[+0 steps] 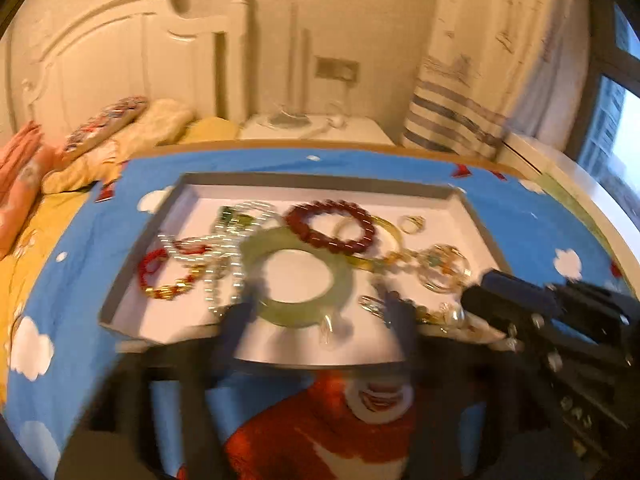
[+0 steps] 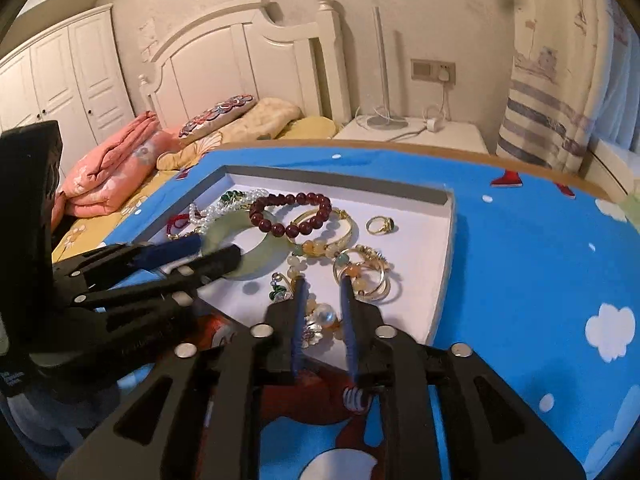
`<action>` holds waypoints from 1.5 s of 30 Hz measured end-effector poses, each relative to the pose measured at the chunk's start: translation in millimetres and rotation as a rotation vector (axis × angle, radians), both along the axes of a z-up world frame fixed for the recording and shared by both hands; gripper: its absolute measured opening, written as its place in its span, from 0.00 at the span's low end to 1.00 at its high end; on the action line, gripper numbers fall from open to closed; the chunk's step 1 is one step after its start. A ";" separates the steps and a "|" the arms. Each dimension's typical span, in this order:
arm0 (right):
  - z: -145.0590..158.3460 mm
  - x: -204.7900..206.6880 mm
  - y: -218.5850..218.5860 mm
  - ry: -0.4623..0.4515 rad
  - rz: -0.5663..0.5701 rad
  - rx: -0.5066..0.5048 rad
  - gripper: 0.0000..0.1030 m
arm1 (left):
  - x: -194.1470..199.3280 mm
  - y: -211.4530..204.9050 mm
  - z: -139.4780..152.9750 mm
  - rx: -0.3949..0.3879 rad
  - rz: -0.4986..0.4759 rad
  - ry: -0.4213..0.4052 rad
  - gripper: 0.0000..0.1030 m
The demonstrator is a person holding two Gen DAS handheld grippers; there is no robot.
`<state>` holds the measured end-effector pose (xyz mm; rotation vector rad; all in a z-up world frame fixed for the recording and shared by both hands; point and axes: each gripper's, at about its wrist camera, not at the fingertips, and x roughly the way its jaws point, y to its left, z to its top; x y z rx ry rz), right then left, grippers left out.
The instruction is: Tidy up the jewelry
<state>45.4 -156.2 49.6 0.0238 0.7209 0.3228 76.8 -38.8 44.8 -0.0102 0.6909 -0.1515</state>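
Both grippers, left (image 2: 218, 250) and right (image 2: 323, 280), gape over jewelry tray (image 2: 444, 240).

No text, label, brand or number could be read in either view. The left claw's body (image 2: 16, 378), at the left edge of the right wrist view, carried a small pale print, too blurred and too small to make out. The blue cloth (image 2: 520, 264) under and beyond both claws bore only pictures: white clouds, red shapes and a red cartoon figure, with no lettering that showed
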 end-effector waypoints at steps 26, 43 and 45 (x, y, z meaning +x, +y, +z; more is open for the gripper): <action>-3.0 -17.9 14.2 -0.036 -0.190 -0.055 0.78 | -37.2 41.1 3.9 0.138 0.049 -0.066 0.98; -3.4 -20.0 13.9 -0.044 -0.203 -0.069 0.81 | -36.6 48.4 4.1 0.100 0.046 -0.065 0.98; -3.0 -20.4 14.2 -0.044 -0.203 -0.070 0.81 | -36.6 48.4 4.1 0.097 0.046 -0.066 0.98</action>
